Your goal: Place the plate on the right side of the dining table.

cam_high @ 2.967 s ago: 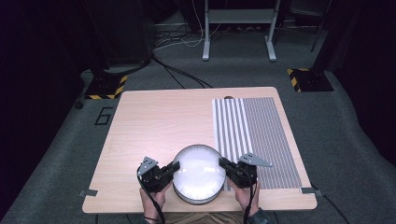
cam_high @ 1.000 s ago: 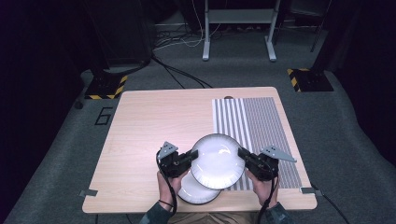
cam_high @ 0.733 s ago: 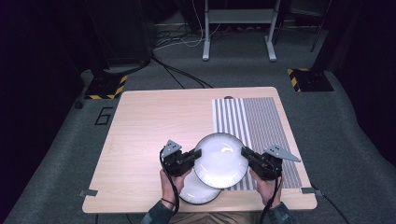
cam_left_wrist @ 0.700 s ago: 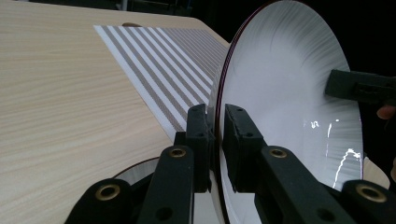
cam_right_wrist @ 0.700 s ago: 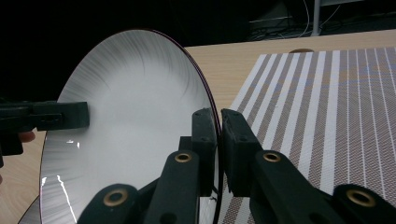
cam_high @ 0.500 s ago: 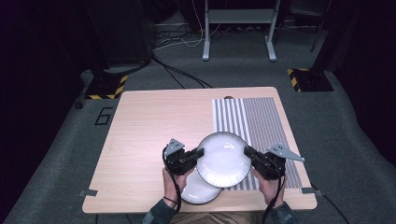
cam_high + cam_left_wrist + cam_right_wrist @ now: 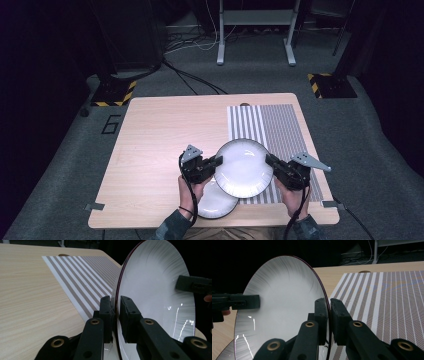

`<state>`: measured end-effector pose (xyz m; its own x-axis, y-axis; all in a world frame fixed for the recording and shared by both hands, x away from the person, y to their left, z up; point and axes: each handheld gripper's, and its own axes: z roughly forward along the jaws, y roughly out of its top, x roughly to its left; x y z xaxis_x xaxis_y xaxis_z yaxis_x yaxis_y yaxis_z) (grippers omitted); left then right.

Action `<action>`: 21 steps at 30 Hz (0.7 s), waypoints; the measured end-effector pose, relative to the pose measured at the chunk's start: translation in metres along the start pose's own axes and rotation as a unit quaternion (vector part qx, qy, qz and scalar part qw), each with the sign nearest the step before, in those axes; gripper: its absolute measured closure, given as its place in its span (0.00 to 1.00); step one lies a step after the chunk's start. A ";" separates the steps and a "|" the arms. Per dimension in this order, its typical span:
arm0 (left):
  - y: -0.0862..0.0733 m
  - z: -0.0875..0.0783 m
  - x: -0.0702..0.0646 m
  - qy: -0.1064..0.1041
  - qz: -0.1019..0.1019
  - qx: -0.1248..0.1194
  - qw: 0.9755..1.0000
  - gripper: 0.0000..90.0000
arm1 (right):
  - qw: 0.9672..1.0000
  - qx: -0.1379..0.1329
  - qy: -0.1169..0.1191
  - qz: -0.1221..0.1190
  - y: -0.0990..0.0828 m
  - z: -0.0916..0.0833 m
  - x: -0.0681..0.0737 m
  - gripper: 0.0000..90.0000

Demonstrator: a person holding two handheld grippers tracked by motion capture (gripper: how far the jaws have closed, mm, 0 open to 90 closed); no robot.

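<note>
A white plate [image 7: 244,168] hangs above the table's front, held between both grippers. My left gripper [image 7: 216,162] is shut on its left rim; in the left gripper view the plate [image 7: 155,292] stands on edge between the gripper [image 7: 115,315] pads. My right gripper [image 7: 270,161] is shut on the plate's right rim, and the right gripper view has the rim of the plate [image 7: 284,300] pinched in the gripper [image 7: 329,315]. A second white plate [image 7: 216,201] lies flat on the table under the raised one, partly hidden by it.
A striped grey-and-white placemat [image 7: 272,135] covers the right part of the wooden table [image 7: 165,130]. Bare wood spreads to the left and back. Cables and a stand's legs [image 7: 255,40] are on the floor beyond the table.
Three seconds ago both plates lay stacked at the front. The top plate has since been lifted and carried right and farther back, over the placemat's edge; in the last second it drifted slightly right.
</note>
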<state>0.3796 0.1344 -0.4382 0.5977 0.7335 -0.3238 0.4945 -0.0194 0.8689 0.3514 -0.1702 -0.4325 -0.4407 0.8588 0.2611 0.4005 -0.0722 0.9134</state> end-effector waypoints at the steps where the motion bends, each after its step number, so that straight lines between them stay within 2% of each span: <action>1: 0.000 0.001 -0.001 -0.001 0.001 0.001 1.000 0.89 | 1.000 -0.001 0.000 0.000 0.000 -0.001 -0.001 0.93; 15: 0.008 0.014 -0.007 -0.009 0.005 0.008 1.000 0.89 | 1.000 -0.004 -0.006 0.014 0.003 -0.006 -0.014 0.93; 21: 0.012 0.020 -0.009 -0.016 0.005 0.010 1.000 0.89 | 1.000 -0.007 -0.013 0.008 0.008 -0.011 -0.017 0.93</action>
<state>0.3928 0.1136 -0.4319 0.6218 0.7113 -0.3278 0.5008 -0.0393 0.8647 0.3531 -0.1911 -0.4261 -0.4138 0.8700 0.2681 0.3960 -0.0931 0.9135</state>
